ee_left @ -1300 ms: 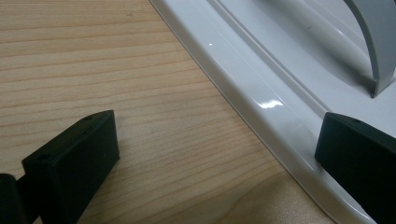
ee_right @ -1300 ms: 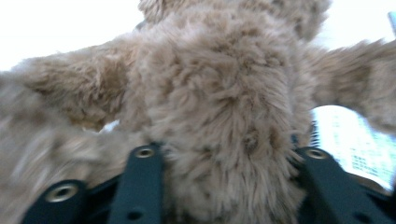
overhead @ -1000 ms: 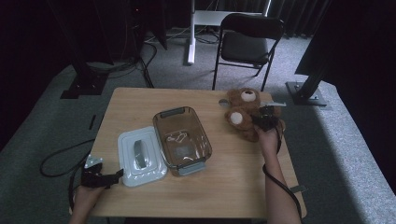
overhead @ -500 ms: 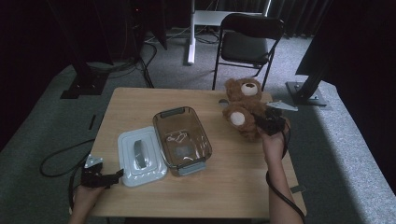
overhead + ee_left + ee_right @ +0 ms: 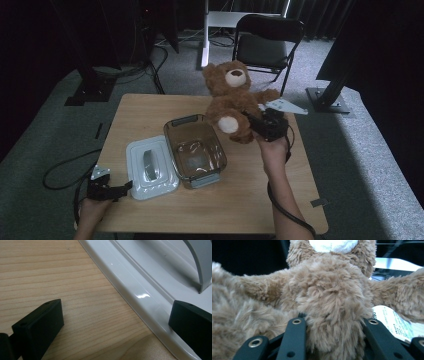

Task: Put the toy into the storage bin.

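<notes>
At centre right of the high view, my right gripper (image 5: pixel 260 125) holds a brown plush teddy bear with a cream muzzle and cream foot pads (image 5: pixel 231 100); its jaws are closed into the fur of the lower body. Bear: lifted above the far right part of the light wooden table (image 5: pixel 150 107), head toward the upper part of the frame, one arm stretched toward the right. In the right gripper view the bear (image 5: pixel 329 302) bulges between my two black jaws, and a white printed label (image 5: pixel 397 326) shows at the lower right.

Item, centre of the high view: a clear glass rectangular baking dish with grey handles (image 5: pixel 195 150), resting on the table just below and left of the bear.

Item, left of the dish and touching or nearly touching it: a white rectangular plastic lid with a grey handle (image 5: pixel 150 167), lying flat.

Item, lower left of the high view: my left gripper (image 5: pixel 112 190), low at the table's near left edge, jaws set wide apart and holding nothing. In the left gripper view the lid (image 5: pixel 150 290) crosses the frame diagonally; one jaw lies over its rim, the other over bare wood (image 5: pixel 62 277).

Beyond the table, upper centre right: a black folding chair (image 5: pixel 267 40) on grey carpet.
</notes>
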Motion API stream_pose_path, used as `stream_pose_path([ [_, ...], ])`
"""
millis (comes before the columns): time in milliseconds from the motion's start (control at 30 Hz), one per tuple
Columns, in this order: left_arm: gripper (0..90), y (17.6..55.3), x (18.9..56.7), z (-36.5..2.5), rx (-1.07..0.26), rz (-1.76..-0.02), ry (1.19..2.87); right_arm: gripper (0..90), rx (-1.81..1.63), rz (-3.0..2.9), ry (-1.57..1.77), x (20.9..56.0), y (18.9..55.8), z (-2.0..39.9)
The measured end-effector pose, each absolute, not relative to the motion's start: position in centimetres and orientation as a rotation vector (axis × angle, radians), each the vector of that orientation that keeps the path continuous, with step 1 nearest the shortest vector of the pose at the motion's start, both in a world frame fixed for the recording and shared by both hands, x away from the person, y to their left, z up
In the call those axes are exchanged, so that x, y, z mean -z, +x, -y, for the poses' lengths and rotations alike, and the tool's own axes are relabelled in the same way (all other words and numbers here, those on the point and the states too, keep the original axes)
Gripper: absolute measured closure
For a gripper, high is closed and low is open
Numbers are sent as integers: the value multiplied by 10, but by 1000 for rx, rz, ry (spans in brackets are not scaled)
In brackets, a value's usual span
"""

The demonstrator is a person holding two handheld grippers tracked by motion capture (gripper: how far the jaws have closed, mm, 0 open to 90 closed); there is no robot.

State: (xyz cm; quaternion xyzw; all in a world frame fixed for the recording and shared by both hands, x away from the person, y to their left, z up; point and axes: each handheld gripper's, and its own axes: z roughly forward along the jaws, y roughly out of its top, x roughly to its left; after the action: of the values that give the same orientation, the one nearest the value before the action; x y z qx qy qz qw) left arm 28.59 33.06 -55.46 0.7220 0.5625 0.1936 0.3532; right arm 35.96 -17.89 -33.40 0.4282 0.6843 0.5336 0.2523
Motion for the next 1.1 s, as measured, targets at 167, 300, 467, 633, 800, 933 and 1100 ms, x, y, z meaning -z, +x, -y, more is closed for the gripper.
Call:
stream_pose_path([
  [167, 5, 286, 555, -331, -498, -1454, 1867, 679, -1531, -1928, 1061, 332, 345, 135],
  [300, 5, 286, 555, -331, -497, -1455, 1866, 679, -1534, -1981, 1034, 343, 341, 114],
  [467, 5, 286, 555, -331, -498, -1452, 1869, 679, -1493, -2083, 1006, 372, 340, 91],
  [633, 5, 286, 555, -331, -497, -1452, 1870, 678, -1338, -2206, 1000, 413, 340, 75],
  [800, 5, 285, 555, -330, -499, -1456, 1866, 677, -1250, -2266, 908, 429, 338, 80],
  [933, 5, 285, 555, -330, -499, -1456, 1866, 674, -1246, -2332, 877, 427, 343, 97],
  [1100, 5, 285, 555, -330, -500, -1455, 1868, 645, -1242, -2348, 882, 425, 345, 118],
])
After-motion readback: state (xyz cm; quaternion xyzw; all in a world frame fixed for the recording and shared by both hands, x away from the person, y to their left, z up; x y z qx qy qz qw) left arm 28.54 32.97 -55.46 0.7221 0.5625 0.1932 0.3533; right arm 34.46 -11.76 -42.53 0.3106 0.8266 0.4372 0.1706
